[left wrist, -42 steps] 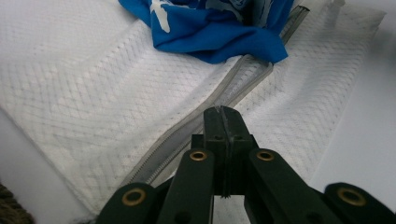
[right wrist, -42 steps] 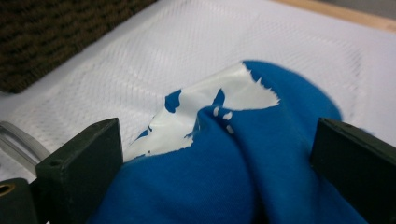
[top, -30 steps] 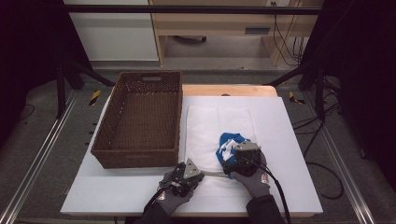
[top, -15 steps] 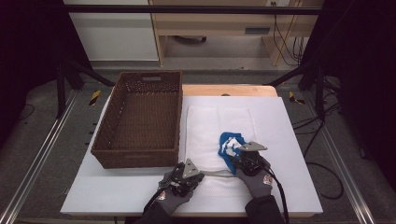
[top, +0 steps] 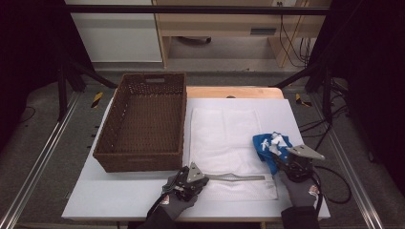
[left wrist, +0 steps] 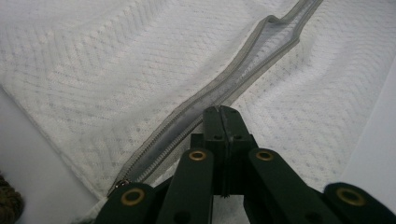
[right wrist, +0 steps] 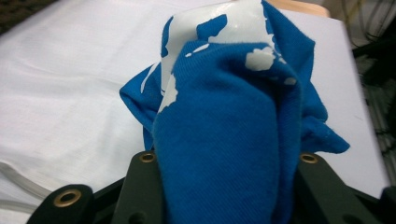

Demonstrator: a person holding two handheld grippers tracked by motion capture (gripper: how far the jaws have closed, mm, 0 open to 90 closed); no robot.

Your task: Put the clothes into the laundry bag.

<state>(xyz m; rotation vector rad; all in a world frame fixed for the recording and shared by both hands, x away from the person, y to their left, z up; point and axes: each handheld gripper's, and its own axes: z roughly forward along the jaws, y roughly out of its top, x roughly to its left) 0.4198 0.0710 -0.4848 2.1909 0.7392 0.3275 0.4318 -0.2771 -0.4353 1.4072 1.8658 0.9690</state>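
A white mesh laundry bag (top: pixel 224 143) lies flat at the centre of the worktop (top: pixel 119 195), its zipper (top: pixel 236 177) open along the lower edge. The left gripper (top: pixel 203 179), at lower centre of the high view, has its jaws clenched on the bag's zipper edge. The right gripper (top: pixel 286 160), at right of centre, has just closed its jaws on a bunched blue garment (top: pixel 268 145) with white print, holding it off the bag's right edge, apart from the opening. Judging by this, the garment is picked up but not yet inside; inserting it remains. An empty brown wicker basket (top: pixel 143 124) sits left of the bag, out of the way.
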